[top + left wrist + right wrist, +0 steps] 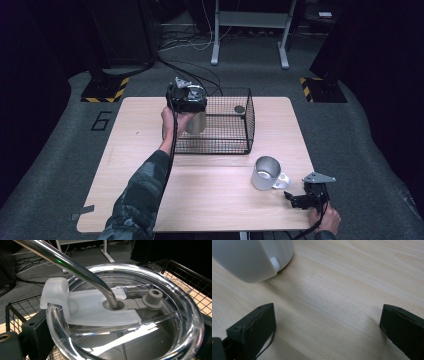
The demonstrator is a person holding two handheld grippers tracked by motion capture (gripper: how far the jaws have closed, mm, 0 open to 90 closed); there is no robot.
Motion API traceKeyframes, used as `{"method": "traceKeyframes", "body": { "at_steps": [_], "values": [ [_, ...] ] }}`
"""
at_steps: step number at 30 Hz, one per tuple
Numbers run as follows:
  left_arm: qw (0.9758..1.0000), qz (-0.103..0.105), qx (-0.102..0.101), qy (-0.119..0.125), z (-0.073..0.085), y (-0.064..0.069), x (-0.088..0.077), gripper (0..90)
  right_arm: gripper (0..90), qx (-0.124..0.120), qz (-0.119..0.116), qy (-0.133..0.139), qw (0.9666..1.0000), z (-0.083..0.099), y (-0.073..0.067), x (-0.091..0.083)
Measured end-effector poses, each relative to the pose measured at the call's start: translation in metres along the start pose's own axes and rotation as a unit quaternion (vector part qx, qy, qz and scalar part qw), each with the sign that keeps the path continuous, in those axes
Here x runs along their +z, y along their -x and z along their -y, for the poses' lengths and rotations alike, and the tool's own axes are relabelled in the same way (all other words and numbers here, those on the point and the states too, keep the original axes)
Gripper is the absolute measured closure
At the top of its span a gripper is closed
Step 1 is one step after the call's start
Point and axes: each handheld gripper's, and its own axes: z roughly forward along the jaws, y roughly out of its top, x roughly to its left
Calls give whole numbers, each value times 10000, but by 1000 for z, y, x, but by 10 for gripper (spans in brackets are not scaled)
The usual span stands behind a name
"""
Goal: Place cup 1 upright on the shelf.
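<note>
tumbler: I've got a steel tumbler [196, 121] in the left gripper [187, 98], held at the left wall of the wire basket [235, 145], near the tabletop's far edge, left of centre. I can't tell if it's above the wall or already inside.
tumbler axis: long axis upright, mouth up; the gripper sits on top of it.
lid: the left gripper view looks straight down on a clear lid [180, 305] with a frosted slider tab [82, 307] and a grey plug [152, 298] on a strap.
straw: a bent metal straw [75, 267] goes through the lid hole and leans away to that view's upper left.
left gripper state: jaws clamped on the tumbler's rim, one on either side of the lid.
right gripper: the right gripper [300, 199] is low at the tabletop's near right corner, jaws spread wide, bare wood between them, holding nothing.
mug: a metal mug [267, 173] lies on its side just left of the right gripper, mouth toward the far edge, handle on the right. Not touching the jaws.
writing: a "6" [101, 120] marked on the floor left of the tabletop. No brand readable on tumbler or mug.
view differences: lid and straw detail come from the left gripper view; the high view gives the basket layout and a small dark disc [239, 108] in its far right part; the right gripper view catches the mug's pale side [249, 260] at top left.
</note>
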Motion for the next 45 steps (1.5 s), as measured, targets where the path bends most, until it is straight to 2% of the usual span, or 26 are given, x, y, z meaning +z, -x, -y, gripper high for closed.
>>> {"method": "traceKeyframes", "body": {
  "at_steps": [6,35,45],
  "values": [
    [9999,-37,-2,-104,6,0,6,38,0,-41,-23,-15,10000,0,1,0],
    [9994,-181,-45,-278,15,2,30,38,0,-48,-22,-11,10000,0,1,0],
    [9987,-296,-166,-384,23,0,40,38,0,-51,-20,-12,10000,0,1,0]
  ]
}}
